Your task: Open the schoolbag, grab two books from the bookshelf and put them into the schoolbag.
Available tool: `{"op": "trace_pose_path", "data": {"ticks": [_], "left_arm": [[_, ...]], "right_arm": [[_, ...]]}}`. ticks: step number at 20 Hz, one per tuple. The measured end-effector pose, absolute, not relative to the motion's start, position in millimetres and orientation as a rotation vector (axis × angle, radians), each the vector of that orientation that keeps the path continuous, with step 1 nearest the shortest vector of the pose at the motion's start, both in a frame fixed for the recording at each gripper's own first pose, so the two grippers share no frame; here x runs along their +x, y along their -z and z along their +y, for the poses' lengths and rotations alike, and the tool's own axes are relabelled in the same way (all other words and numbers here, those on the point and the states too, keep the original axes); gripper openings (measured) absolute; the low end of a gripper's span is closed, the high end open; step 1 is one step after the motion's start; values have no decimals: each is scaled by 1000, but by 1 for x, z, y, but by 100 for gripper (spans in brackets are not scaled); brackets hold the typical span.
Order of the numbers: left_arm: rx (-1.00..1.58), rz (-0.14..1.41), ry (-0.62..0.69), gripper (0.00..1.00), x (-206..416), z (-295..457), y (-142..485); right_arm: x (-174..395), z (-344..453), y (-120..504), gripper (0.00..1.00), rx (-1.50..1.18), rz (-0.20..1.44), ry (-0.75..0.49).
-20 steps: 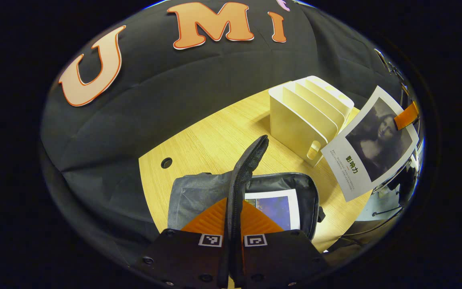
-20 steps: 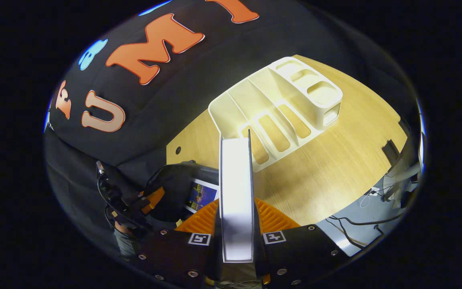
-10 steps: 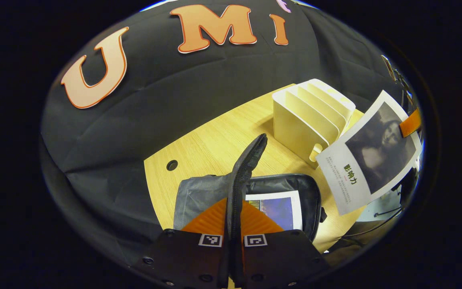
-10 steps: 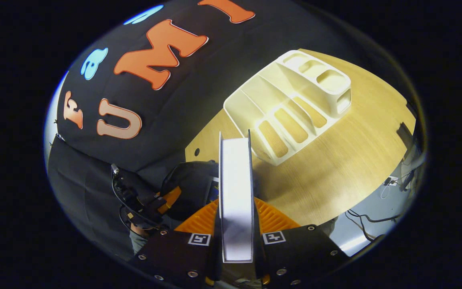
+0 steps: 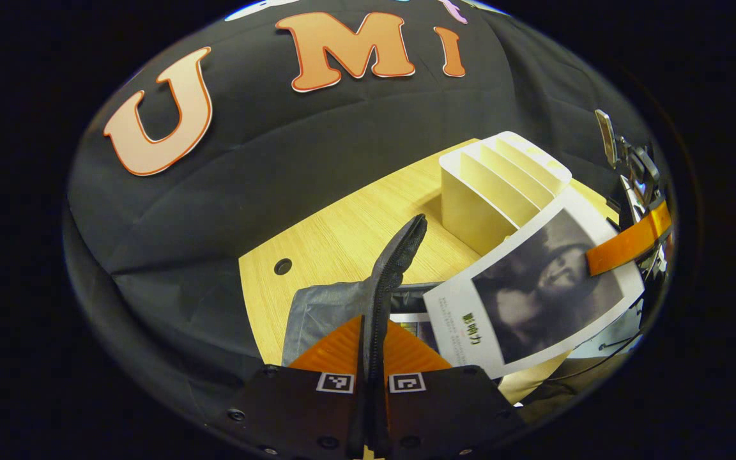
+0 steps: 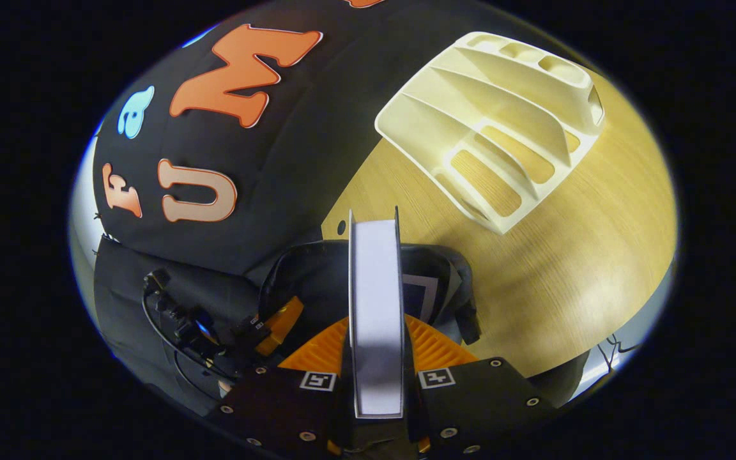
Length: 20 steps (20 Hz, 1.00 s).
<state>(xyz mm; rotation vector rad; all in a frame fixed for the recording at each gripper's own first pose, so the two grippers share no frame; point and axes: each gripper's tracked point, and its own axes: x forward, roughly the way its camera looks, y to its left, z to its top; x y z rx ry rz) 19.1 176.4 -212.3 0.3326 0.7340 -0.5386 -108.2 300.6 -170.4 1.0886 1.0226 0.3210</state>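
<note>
Left gripper view: our left tongs (image 5: 371, 358) are pinched closed on the schoolbag's flap (image 5: 393, 268), holding it upright above the grey schoolbag (image 5: 323, 313), which lies open on the wooden surface (image 5: 342, 236). A book with a portrait cover (image 5: 534, 294) hangs tilted over the bag's mouth, gripped by the right tongs (image 5: 630, 239); another book (image 5: 409, 322) lies inside the bag. Behind stands the cream bookshelf (image 5: 496, 185). Right gripper view: our right tongs (image 6: 375, 348) are clamped on the book (image 6: 375, 306), seen edge-on, right above the open schoolbag (image 6: 432, 281). We see the left tongs (image 6: 275, 322) at the bag's left side and the bookshelf (image 6: 496, 128) farther off on the surface (image 6: 585, 255).
</note>
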Motion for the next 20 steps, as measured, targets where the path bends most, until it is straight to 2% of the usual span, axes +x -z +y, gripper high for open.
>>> {"op": "trace_pose_path", "data": {"ticks": [8, 20], "left_arm": [[332, 734, 522, 6, 16, 174, 210], [344, 722, 551, 6, 8, 156, 204]], "right_arm": [[-80, 350, 190, 33, 1200, 910, -301], [-85, 415, 225, 32, 1270, 895, -357]]}}
